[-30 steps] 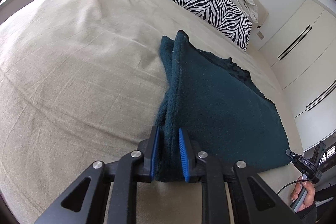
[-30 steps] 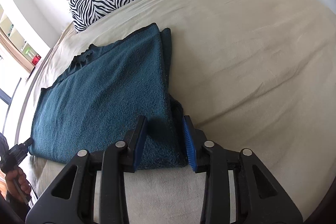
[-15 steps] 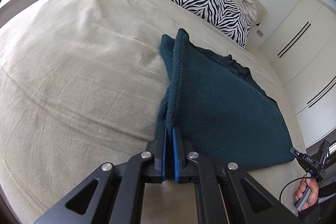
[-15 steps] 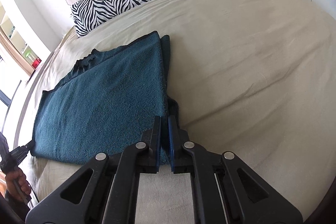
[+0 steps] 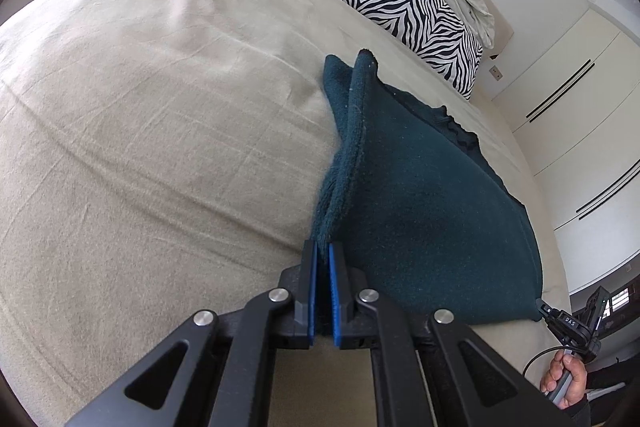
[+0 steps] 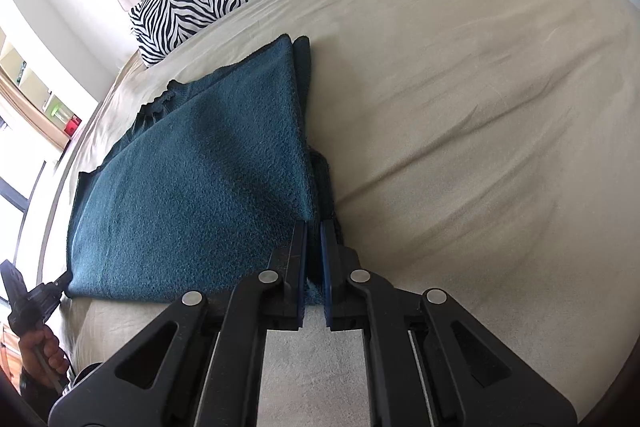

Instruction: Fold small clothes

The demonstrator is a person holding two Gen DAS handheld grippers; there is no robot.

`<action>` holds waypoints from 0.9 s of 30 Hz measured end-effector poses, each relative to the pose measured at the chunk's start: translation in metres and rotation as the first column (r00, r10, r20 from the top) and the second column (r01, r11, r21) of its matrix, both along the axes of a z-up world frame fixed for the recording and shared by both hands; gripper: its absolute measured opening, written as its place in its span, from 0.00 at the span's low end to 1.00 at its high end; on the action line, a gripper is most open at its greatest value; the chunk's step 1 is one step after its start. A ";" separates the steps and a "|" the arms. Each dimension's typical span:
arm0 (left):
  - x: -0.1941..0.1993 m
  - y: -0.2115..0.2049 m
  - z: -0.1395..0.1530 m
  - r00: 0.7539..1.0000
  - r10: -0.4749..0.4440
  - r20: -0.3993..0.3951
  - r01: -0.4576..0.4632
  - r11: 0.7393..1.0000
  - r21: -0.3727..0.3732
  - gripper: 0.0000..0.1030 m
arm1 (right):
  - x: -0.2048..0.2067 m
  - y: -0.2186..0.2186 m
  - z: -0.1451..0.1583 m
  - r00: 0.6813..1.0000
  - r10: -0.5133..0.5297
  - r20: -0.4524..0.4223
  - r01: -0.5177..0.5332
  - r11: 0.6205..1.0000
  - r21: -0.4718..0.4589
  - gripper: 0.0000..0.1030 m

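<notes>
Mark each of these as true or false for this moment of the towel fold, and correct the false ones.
1. The left gripper is shut on a near corner of the dark teal towel. True.
2. The right gripper stands wide open above the towel. False: its fingers are closed on the towel's other near corner.
3. The towel lies on a beige bed sheet. True.
4. The zebra-print pillow rests on top of the towel. False: it sits apart from it, at the head of the bed.
5. The towel is a single flat layer. False: layered edges show it is already folded over.
</notes>
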State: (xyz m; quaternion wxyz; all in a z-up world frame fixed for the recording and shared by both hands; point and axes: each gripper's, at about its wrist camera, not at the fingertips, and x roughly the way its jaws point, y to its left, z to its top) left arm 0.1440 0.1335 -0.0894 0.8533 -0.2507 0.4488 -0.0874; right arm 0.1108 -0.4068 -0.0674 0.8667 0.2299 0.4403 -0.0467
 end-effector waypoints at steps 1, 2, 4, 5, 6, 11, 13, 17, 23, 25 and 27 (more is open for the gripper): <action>0.000 0.001 -0.001 1.000 0.000 0.000 0.000 1.000 -0.008 0.06 | 0.001 0.002 -0.001 1.000 0.006 -0.004 -0.006 1.000 -0.010 0.05; 0.000 0.001 -0.001 1.000 -0.001 -0.001 0.001 1.000 -0.012 0.06 | 0.001 0.003 -0.001 1.000 0.010 -0.007 -0.010 1.000 -0.017 0.05; 0.000 0.001 -0.001 1.000 -0.002 -0.001 0.002 1.000 -0.010 0.07 | 0.000 0.005 -0.001 1.000 0.013 -0.007 -0.013 0.999 -0.029 0.05; 0.000 0.002 -0.001 1.000 -0.002 -0.003 0.002 1.000 -0.009 0.07 | 0.000 0.006 -0.001 1.000 0.013 -0.008 -0.013 0.999 -0.030 0.05; 0.000 0.002 -0.001 1.000 0.000 -0.003 0.000 1.000 -0.009 0.07 | 0.000 0.006 -0.002 1.000 0.012 -0.008 -0.012 1.000 -0.028 0.05; 0.001 0.004 0.001 1.000 0.008 -0.022 -0.009 1.000 -0.015 0.16 | -0.001 0.004 -0.003 1.000 0.002 -0.007 -0.002 1.000 -0.001 0.06; -0.002 0.004 0.012 0.999 0.031 -0.016 -0.030 0.999 0.014 0.24 | 0.000 -0.001 -0.002 1.000 -0.006 -0.022 0.007 1.000 0.028 0.07; -0.006 -0.002 0.046 0.996 0.064 0.067 -0.072 0.989 0.128 0.39 | -0.006 -0.007 0.020 0.998 -0.054 -0.027 0.054 0.998 -0.011 0.31; 0.043 -0.044 0.071 0.986 -0.031 0.162 -0.008 0.972 0.234 0.43 | 0.022 0.012 0.072 0.994 0.017 0.110 -0.020 0.999 0.026 0.52; 0.067 -0.062 0.068 0.984 -0.052 0.167 0.005 0.962 0.272 0.43 | 0.053 0.033 0.079 0.984 0.096 0.147 -0.110 0.990 0.085 0.52; 0.088 -0.078 0.062 0.984 -0.063 0.169 0.010 0.955 0.296 0.43 | 0.089 0.056 0.079 0.970 0.158 0.187 -0.193 0.964 0.184 0.51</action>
